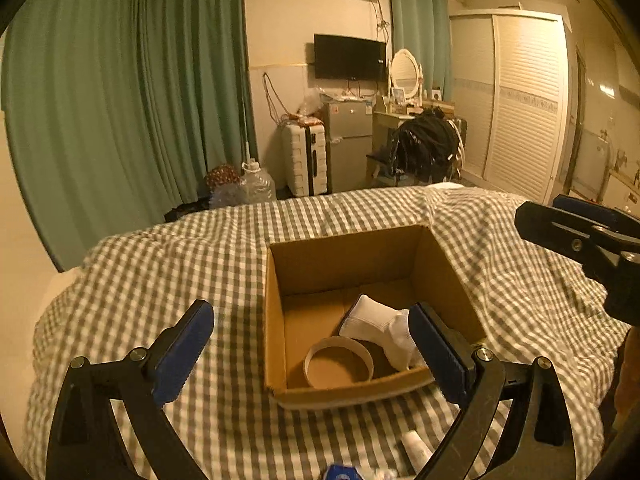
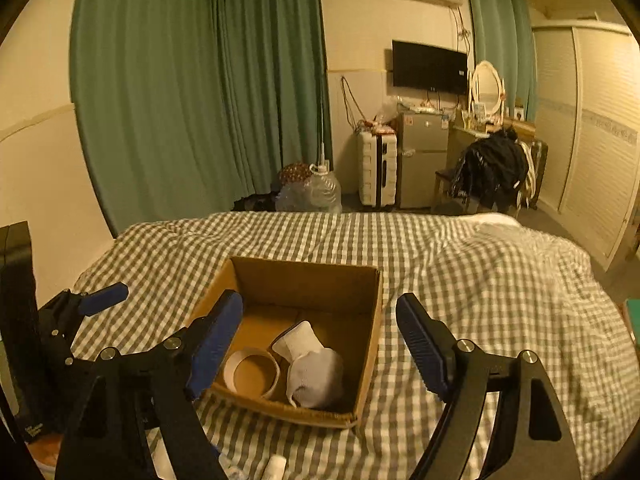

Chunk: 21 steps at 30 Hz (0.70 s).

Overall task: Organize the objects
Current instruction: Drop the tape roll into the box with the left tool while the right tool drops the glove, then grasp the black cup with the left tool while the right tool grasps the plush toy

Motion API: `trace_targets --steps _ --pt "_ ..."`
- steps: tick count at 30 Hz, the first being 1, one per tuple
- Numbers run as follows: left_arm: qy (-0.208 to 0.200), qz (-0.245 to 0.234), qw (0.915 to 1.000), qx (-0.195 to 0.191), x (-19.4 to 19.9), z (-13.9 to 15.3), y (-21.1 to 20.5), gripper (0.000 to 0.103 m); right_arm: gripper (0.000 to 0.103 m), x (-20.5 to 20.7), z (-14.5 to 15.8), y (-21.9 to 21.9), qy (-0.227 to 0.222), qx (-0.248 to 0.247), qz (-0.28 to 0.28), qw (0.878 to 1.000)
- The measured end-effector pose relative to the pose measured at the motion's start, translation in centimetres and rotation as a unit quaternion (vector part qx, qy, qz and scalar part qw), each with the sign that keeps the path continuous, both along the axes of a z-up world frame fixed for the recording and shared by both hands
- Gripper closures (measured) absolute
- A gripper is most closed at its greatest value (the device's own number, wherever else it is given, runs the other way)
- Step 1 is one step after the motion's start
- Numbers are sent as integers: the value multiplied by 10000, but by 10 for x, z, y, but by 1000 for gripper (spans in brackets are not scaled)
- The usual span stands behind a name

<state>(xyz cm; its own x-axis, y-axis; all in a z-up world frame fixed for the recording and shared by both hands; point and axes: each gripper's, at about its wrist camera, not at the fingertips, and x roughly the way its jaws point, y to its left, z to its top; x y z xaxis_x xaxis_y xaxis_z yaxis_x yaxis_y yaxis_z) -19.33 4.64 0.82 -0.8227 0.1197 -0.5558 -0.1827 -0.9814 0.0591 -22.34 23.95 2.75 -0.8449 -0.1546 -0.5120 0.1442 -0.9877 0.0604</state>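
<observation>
An open cardboard box (image 1: 276, 320) (image 2: 372, 320) sits on the checked bed cover. Inside lie a white sock (image 1: 380, 328) (image 2: 316, 372) and a roll of tape (image 1: 338, 364) (image 2: 251, 372). My left gripper (image 1: 312, 344) is open and empty, held above the box's near left side. My right gripper (image 2: 320, 336) is open and empty, held above the box's near edge. The right gripper shows at the right edge of the left wrist view (image 1: 580, 240). The left gripper shows at the left of the right wrist view (image 2: 92, 304).
The grey-and-white checked bed cover (image 1: 160, 280) (image 2: 480, 300) spreads all around the box. Small white and blue items (image 1: 416, 448) (image 2: 276, 466) lie on it near the bottom edge. A dark upright object (image 2: 16, 320) stands at the left. Curtains, fridge and wardrobe stand beyond the bed.
</observation>
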Motion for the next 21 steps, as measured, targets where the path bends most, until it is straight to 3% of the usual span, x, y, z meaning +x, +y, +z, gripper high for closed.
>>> trace_targets --steps 6,11,15,21 --pt "177 85 9998 -51 47 28 -7 3 24 52 37 -11 261 156 124 9995" --pt "206 73 9997 -69 84 25 -17 3 24 94 47 -16 343 258 238 9988" --pt "-13 268 9996 -105 102 -1 -26 3 24 123 27 -16 215 311 319 9988" --pt "-598 407 9973 -127 119 -65 -31 3 24 131 -33 -20 -349 272 410 9982"
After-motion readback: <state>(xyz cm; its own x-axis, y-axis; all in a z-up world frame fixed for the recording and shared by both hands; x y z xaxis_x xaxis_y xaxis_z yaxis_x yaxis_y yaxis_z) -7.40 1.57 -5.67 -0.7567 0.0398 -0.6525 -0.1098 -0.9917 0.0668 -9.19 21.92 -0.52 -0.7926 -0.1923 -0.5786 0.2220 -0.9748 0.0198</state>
